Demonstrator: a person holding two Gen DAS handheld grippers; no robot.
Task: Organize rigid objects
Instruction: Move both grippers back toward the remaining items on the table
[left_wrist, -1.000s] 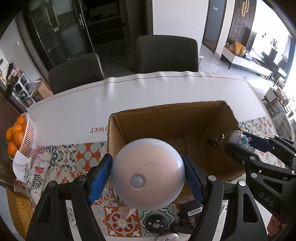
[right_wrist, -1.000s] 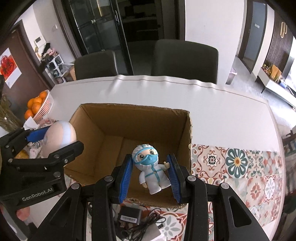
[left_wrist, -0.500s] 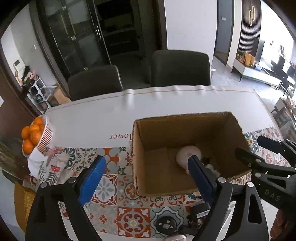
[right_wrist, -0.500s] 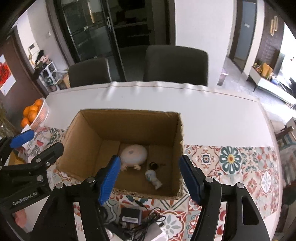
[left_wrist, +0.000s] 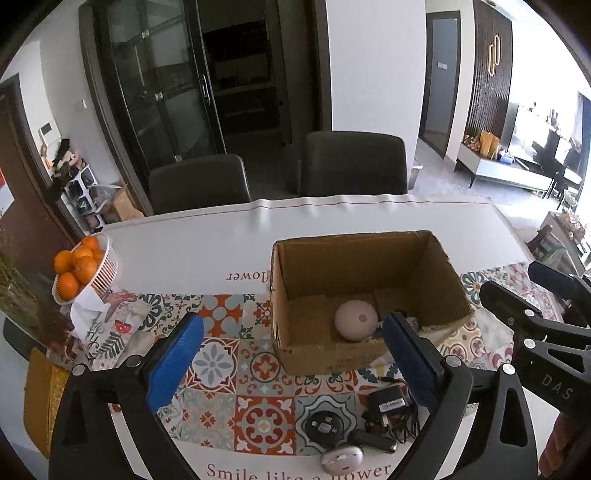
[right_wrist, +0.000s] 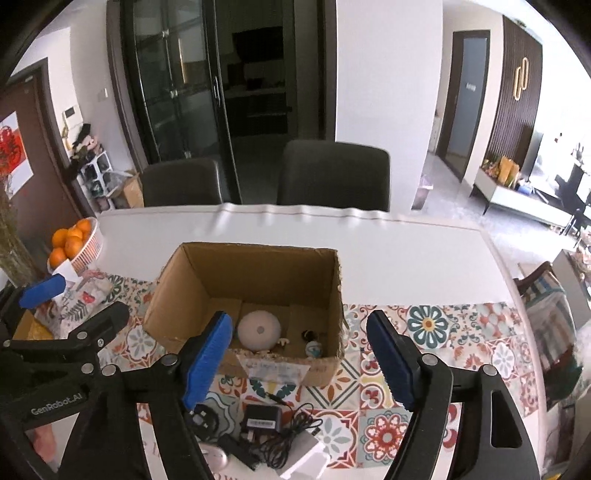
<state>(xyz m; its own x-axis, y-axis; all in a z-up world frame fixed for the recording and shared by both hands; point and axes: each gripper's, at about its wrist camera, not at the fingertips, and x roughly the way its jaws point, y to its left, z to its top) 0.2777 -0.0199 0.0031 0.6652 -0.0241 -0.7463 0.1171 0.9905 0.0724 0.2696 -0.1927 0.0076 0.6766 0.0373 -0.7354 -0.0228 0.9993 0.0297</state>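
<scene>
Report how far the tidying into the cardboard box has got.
Done: the round dome toy and the small masked figure lie inside the cardboard box. In hand: nothing; the left gripper and right gripper are both open and empty. Left: the black charger with its cable, the round black disc and other small gadgets on the table in front of the box.

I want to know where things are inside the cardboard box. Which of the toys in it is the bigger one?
The round pale dome-shaped toy, lying left of centre on the cardboard box floor. The small figure with the blue mask by the right wall is much smaller.
</scene>
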